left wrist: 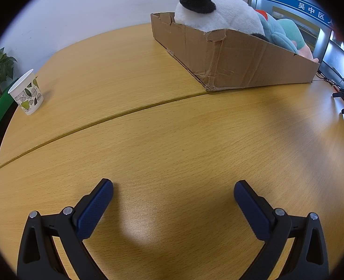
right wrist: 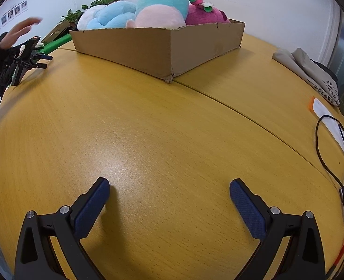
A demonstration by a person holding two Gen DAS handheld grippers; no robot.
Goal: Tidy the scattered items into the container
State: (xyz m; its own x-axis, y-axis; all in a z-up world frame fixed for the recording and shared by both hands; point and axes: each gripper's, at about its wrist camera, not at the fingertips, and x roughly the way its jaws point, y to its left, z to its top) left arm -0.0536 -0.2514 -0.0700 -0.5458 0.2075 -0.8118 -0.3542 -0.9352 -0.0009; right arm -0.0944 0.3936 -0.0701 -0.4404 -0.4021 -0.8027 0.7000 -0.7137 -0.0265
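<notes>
Plush toys already fill the cardboard box [left wrist: 242, 58] at the far side of the wooden table [left wrist: 172, 140]: a white-and-black panda plush [left wrist: 218, 11] at its left end, then a blue plush [right wrist: 116, 14], a teal-and-pink plush [right wrist: 162, 9] and a magenta plush [right wrist: 207, 15] toward the right. No toy lies loose on the tabletop in either view, so the tidying looks finished or nearly so.

Both the left gripper [left wrist: 173, 191] and the right gripper [right wrist: 169, 189] hang over bare wood near the front edge, jaws spread wide with nothing between them.

The toys are heaped above the box rim, so a further push could tip one back out. A leaf-printed paper cup [left wrist: 26, 92] at the far left could be knocked over by a wide sweep, and the black cable [right wrist: 335, 163] on the right could snag a finger.

A blue sign [left wrist: 312, 9] beyond the box carries white characters, partly cut off; a grey cloth bag [right wrist: 312, 74] at the far right has dark print too small to read.
</notes>
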